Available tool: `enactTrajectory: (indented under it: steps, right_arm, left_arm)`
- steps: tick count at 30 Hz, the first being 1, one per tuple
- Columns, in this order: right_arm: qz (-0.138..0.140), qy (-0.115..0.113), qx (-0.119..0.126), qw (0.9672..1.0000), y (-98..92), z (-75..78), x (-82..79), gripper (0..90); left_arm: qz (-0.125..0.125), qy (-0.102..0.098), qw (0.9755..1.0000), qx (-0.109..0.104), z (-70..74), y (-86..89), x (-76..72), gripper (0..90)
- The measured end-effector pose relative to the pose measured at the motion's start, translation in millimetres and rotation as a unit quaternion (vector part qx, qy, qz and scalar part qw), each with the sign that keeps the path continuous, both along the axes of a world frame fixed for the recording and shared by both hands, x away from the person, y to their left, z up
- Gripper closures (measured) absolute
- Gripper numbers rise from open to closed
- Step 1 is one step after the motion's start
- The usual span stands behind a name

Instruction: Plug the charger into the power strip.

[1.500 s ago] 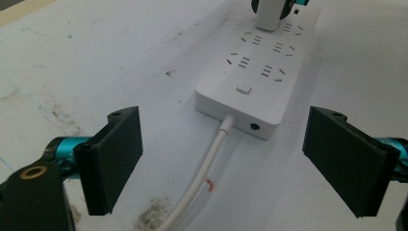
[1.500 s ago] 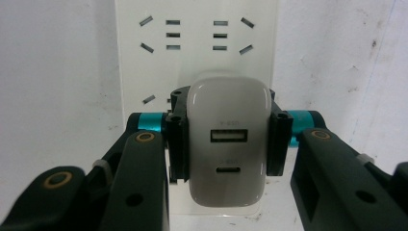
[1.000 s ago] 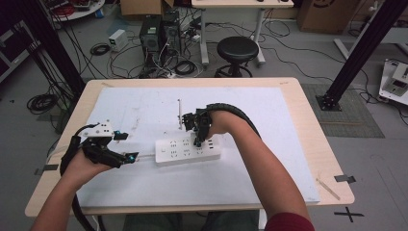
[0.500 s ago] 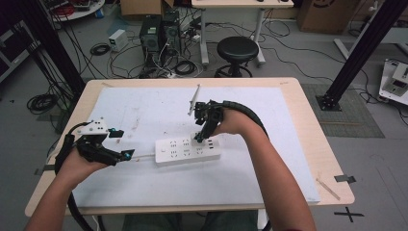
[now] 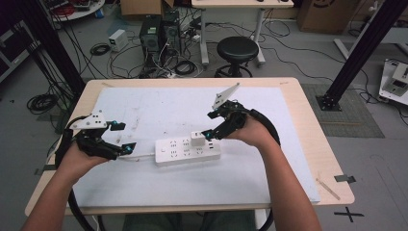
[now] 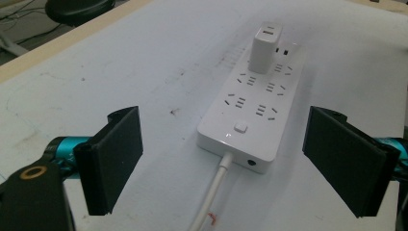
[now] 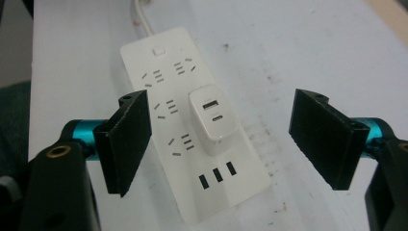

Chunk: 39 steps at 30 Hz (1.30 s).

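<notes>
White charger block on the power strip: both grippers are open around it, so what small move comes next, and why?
Probably lower the right gripper and close on the white charger block. Its open jaws straddle the block seated in the white power strip, while the open left gripper sits at the strip's cable end, placed to steady it.

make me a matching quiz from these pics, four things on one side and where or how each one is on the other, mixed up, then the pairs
Things:
1. charger
2. power strip
3. left gripper
4. strip's cable

States:
A. lying flat on the white mat
B. open, at the strip's switch end, holding nothing
C. plugged into the strip, USB ports facing up
D. running off the strip's end beside the switch

Pairs: 1-C, 2-A, 3-B, 4-D
</notes>
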State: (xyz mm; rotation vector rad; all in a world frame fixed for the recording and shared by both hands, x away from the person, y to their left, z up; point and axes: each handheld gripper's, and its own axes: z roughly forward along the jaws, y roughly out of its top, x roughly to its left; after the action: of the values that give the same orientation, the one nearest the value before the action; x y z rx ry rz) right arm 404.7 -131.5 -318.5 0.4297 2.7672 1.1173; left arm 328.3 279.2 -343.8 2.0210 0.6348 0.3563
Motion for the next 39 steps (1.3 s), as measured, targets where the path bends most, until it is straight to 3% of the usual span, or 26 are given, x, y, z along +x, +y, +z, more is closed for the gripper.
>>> enactTrajectory:
  steps: [1,3,7,8,9,10,15,22,25,39]
  right_arm:
    - [-0.025,-0.02,0.024,0.9992,-13.5,6.1,-7.7,21.3]
    - [-0.036,-0.025,0.037,0.9984,-20.6,8.6,-12.0,20.8]
    - [-0.042,-0.023,0.052,0.9975,-27.2,9.9,-15.3,20.8]
    - [-0.049,-0.019,0.078,0.9955,-36.6,9.6,-18.5,19.5]
    - [-0.049,-0.019,0.078,0.9955,-36.6,9.6,-18.5,19.5]
    - [-0.053,-0.018,0.096,0.9938,-43.3,7.9,-21.5,19.3]
    - [-0.063,-0.019,0.119,0.9907,-56.5,-1.4,-29.0,18.3]
    - [-0.069,-0.017,0.132,0.9888,-65.2,-9.9,-36.4,18.2]
    - [-0.074,-0.026,0.144,0.9865,-71.6,-13.0,-42.5,18.2]
    - [-0.08,-0.029,0.143,0.986,-75.9,-11.8,-45.1,18.3]
  left_arm:
    - [-0.005,-0.003,1.0,-0.002,2.4,-1.1,-0.6,14.0]
    - [-0.006,-0.006,1.0,-0.002,3.4,-1.5,-0.6,14.0]
    - [-0.008,-0.011,0.9999,-0.005,6.0,-2.7,-1.5,14.0]
    - [-0.01,-0.016,0.9998,-0.009,7.8,-2.4,-1.9,14.0]
    - [-0.01,-0.016,0.9998,-0.009,7.8,-2.4,-1.9,14.0]
    - [-0.01,-0.019,0.9997,-0.014,8.3,-2.0,-1.9,14.0]
    - [-0.009,-0.019,0.9996,-0.016,7.5,-2.0,-0.1,14.0]
    - [-0.015,-0.017,0.9996,-0.016,4.5,-5.2,2.4,14.0]
    - [-0.016,-0.017,0.9996,-0.017,3.0,-7.3,2.7,13.9]
    - [-0.013,-0.016,0.9997,-0.015,4.5,-11.5,3.2,14.0]
